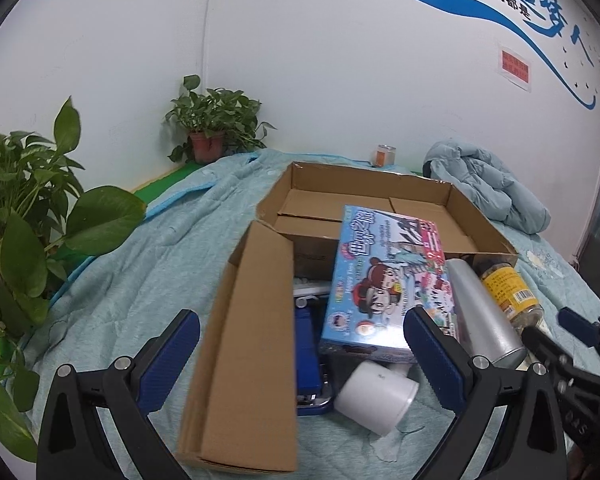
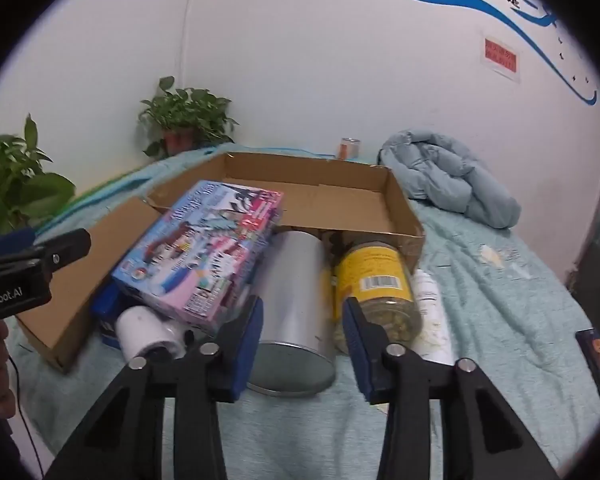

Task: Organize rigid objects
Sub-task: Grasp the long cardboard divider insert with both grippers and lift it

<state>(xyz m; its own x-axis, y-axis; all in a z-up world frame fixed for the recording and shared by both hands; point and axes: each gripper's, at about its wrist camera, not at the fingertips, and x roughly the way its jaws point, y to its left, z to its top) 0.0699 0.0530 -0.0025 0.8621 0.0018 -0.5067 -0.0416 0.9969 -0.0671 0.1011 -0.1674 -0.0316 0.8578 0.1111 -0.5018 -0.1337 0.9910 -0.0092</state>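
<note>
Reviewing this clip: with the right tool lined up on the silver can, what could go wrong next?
1. The silver can lies on its side, its sides bare between the right tool's pads; a late squeeze may roll it on the soft quilt.
2. The game box leans against the can, so lifting may tip it onto the white cup.
3. The jar lies beside the can and may roll.

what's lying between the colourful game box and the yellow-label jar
A silver metal can lies on its side between the game box and the jar, clearest in the right wrist view.
</note>
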